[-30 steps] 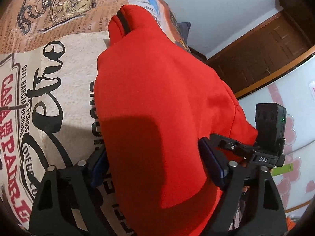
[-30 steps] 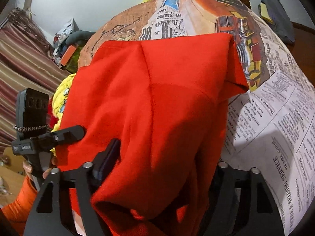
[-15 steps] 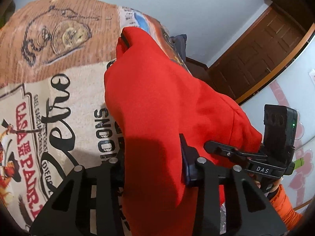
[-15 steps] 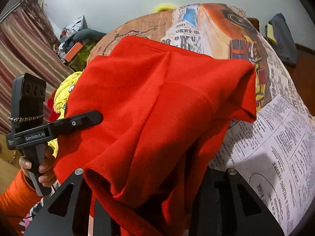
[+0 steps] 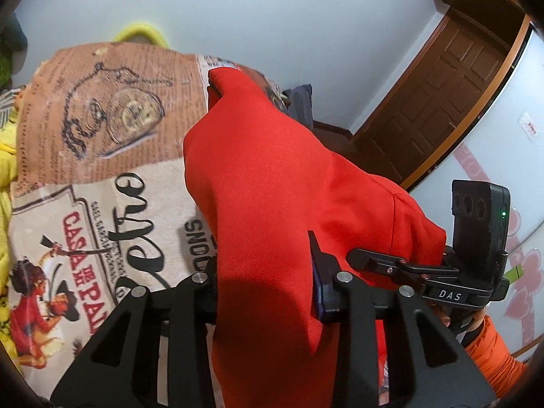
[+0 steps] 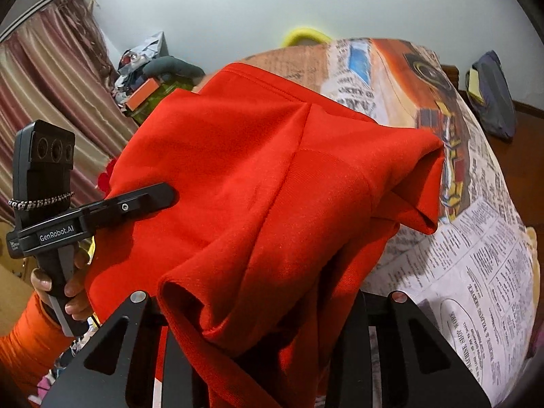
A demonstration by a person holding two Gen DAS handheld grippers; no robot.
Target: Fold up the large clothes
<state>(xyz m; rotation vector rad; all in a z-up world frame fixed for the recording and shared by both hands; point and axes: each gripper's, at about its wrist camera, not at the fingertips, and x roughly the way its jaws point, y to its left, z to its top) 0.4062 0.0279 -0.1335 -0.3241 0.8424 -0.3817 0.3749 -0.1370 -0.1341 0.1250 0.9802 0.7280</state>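
Observation:
A large red garment (image 5: 272, 176) lies stretched over a bed with a printed newspaper-style cover (image 5: 102, 156). My left gripper (image 5: 265, 289) is shut on the garment's near edge and lifts it off the bed. In the right wrist view the same red garment (image 6: 258, 176) bunches into folds. My right gripper (image 6: 258, 309) is shut on the garment's other near corner; the cloth hides its fingertips. Each view shows the other gripper beside the cloth, the right one (image 5: 442, 272) and the left one (image 6: 102, 210).
The bed cover (image 6: 476, 244) stretches to the right. A yellow cloth (image 5: 6, 156) lies at the bed's left edge. A dark bag (image 6: 493, 95) sits by a wooden door (image 5: 442, 95). Clutter and a striped curtain (image 6: 40, 102) stand at the left.
Both grippers have closed on the red garment and raised its near edge. The views have tilted up, and the cloth has bunched more between the right jaws.

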